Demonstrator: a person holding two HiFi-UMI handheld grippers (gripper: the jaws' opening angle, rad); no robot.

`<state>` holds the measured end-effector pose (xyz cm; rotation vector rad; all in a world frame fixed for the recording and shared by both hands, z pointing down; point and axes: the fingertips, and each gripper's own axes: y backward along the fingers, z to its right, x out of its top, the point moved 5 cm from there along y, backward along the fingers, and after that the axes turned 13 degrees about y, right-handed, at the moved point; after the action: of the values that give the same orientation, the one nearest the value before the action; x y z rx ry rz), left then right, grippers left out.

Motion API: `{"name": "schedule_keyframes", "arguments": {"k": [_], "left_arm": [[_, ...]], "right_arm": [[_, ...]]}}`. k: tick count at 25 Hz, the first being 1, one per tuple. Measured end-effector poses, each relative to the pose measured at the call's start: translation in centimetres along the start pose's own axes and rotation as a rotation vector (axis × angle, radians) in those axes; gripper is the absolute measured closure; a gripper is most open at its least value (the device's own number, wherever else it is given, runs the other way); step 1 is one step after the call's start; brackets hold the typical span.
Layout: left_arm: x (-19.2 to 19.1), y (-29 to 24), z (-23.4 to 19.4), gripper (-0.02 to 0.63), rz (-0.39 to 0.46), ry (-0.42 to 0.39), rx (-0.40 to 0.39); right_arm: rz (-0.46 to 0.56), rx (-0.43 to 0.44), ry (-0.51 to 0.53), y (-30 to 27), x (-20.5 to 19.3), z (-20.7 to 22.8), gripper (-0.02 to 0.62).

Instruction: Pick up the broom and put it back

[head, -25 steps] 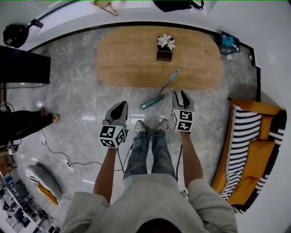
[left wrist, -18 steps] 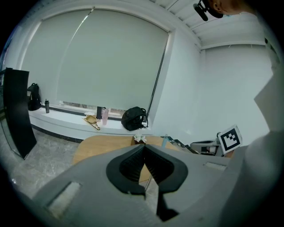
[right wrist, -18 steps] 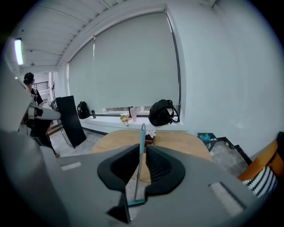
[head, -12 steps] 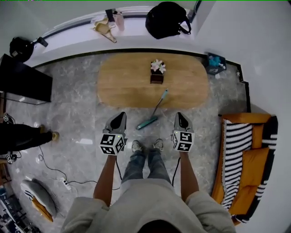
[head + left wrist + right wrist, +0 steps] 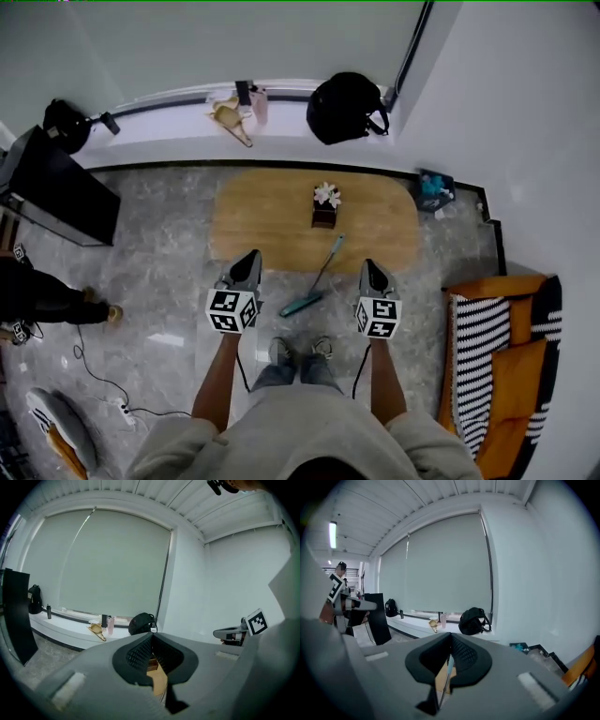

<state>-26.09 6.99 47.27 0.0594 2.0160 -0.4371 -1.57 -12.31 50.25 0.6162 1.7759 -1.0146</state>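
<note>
The broom (image 5: pixel 317 277) has a teal head on the grey floor and a thin handle that slants up to the edge of the oval wooden table (image 5: pixel 272 217). It lies between my two grippers, held by neither. My left gripper (image 5: pixel 247 265) hovers to the broom's left, shut and empty. To the broom's right, the right gripper (image 5: pixel 371 271) is also shut with nothing in it. In the right gripper view the broom handle (image 5: pixel 449 666) shows as a pale line below the closed tips of the right gripper (image 5: pixel 451 634). The left gripper (image 5: pixel 152 635) points toward the window wall.
A flower box (image 5: pixel 324 206) stands on the table. Along the window ledge lie a black backpack (image 5: pixel 345 106) and small items. A striped orange sofa (image 5: pixel 497 356) is at the right, a black cabinet (image 5: pixel 56 187) at the left, and another person's legs (image 5: pixel 42 300) beside a floor cable (image 5: pixel 94 380).
Both grippers rose and the head view lifted, so more of the room shows. The right jaws went from open to shut. The broom has not moved.
</note>
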Motion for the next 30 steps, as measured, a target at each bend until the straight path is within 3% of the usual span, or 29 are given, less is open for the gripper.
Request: {"name": "schedule_keyframes", "arguments": {"k": [11,30], "left_arm": [[5.7,1.1,1.2,0.603,0.101,-0.037,-0.023],[6.9,2.1,3.5,0.603,0.138,-0.062,-0.047]], "right_arm": [[0.108,-0.033,0.038,1.5,5.5,1.4,0.595],[0.155,-0.058,0.077,3.3,7.7,2.5,0.595]]}}
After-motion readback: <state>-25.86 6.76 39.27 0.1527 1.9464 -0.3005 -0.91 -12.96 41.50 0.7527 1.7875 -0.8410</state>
